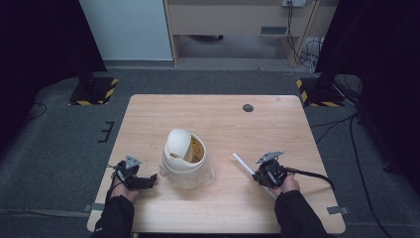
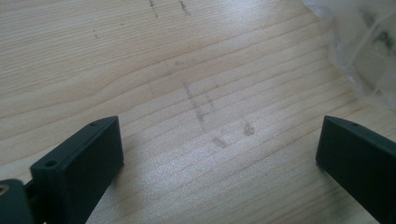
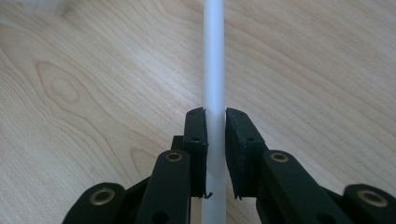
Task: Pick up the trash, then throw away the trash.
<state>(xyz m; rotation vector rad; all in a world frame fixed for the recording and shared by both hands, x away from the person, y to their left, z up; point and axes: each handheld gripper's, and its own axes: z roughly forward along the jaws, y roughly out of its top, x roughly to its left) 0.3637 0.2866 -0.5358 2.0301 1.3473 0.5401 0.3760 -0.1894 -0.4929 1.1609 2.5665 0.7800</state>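
White straw (image 3: 214,70) is clamped in right claw (image 3: 215,122), low over the surface (image 1: 223,114). Left claw (image 2: 219,154) is held apart beside the bagged cup (image 1: 184,158). Grip should probably be kept square during lifting.

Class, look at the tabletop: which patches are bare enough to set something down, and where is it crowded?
Bare wood runs along the table's far edge, apart from the small dark disc, and between the cup in its plastic bag and the white straw. It is crowded where the open left gripper nears the bag. The right gripper is shut on the straw.
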